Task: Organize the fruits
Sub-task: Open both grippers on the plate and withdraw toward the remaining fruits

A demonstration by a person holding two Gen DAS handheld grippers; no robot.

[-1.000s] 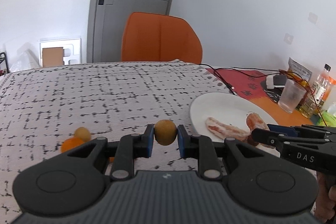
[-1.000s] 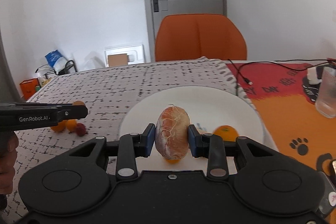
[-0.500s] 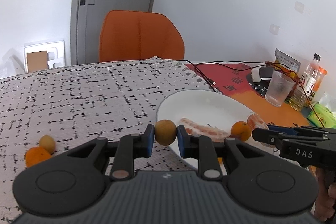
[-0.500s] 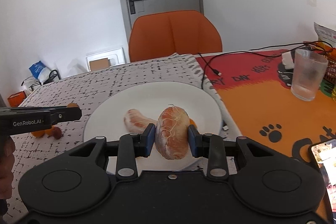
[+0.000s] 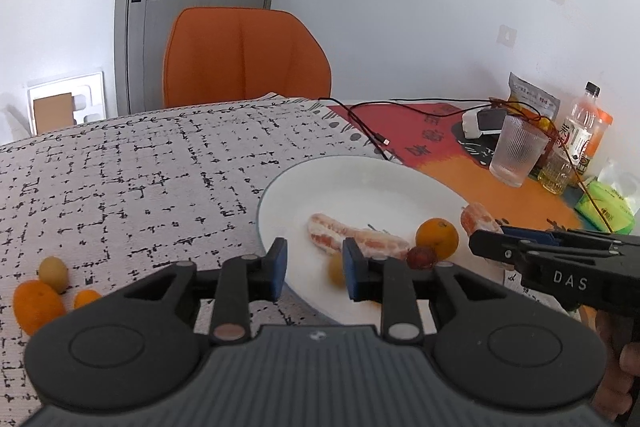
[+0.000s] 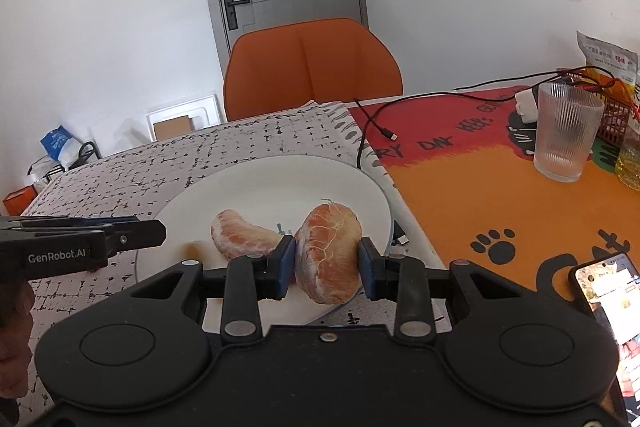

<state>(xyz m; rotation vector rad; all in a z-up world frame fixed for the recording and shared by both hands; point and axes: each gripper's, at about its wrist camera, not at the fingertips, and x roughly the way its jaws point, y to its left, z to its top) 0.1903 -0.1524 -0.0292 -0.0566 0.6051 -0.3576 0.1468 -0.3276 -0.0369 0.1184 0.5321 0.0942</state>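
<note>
My left gripper [image 5: 314, 267] hangs over the near-left rim of the white plate [image 5: 360, 183]; its jaws are opening. A small yellow-brown fruit [image 5: 336, 269], blurred, lies loose by the right pad, no longer pinched. On the plate are a peeled citrus segment [image 5: 352, 241], a small orange [image 5: 437, 238] and a red fruit [image 5: 421, 257]. My right gripper [image 6: 327, 263] is shut on a large peeled citrus piece [image 6: 330, 251] above the plate's [image 6: 280, 183] near edge. Three small fruits [image 5: 36, 305] lie on the cloth at the left.
A ribbed glass [image 5: 516, 155], bottles [image 5: 578, 131] and a snack bag stand at the right on the orange mat. A black cable [image 6: 372, 131] runs past the plate. A phone [image 6: 608, 307] lies at the near right. An orange chair [image 5: 244, 59] stands behind the table.
The left jaws have parted and the small yellow-brown fruit has slipped out toward the plate. Both grippers have shifted right, over the plate. The right grip is unchanged.
</note>
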